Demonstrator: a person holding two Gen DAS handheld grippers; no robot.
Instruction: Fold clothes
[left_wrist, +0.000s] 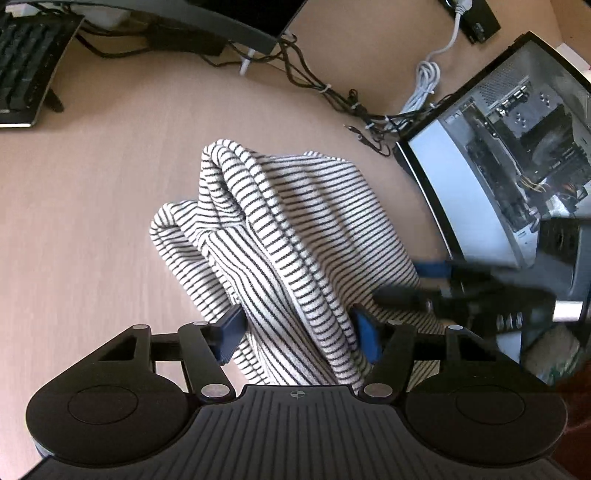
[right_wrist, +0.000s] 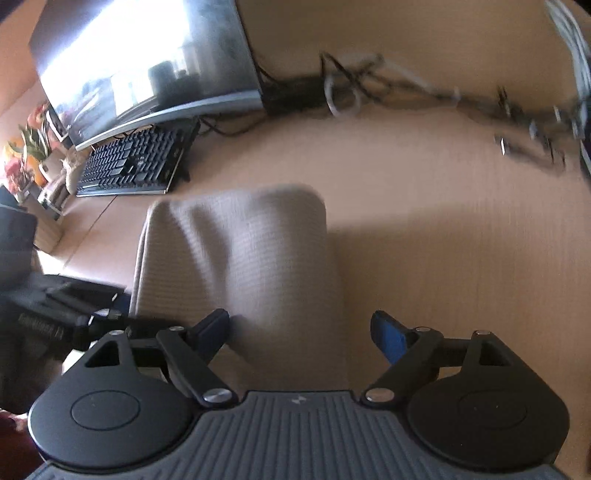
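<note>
The light wooden desk surface (left_wrist: 92, 206) carries everything in view. Along its far edge stand a wide curved monitor (right_wrist: 147, 74), a black mechanical keyboard (right_wrist: 129, 166), a glass-sided computer case (left_wrist: 498, 155) at the right, and a run of tangled black and white cables (left_wrist: 332, 92).

The cream knit garment with thin dark stripes (left_wrist: 280, 236) is bunched and raised off the desk, draping in thick rounded folds toward the far side. In the right wrist view it is motion-blurred and hangs as a broad panel (right_wrist: 240, 258).

Handling judgement: the knit is soft, light and limp, with no stiffness of its own. It sags from any hold point, and stacked layers may slide over each other. Best hold points appear to be edges or corners, gripped through all layers.

The left gripper (left_wrist: 295, 332) has its blue pads (left_wrist: 231, 334) on either side of a thick gathered fold, apparently clamping it. The right gripper (right_wrist: 306, 332) has its jaws wide apart; the fabric lies against the left blue pad (right_wrist: 212, 326) only and is not pinched.
</note>
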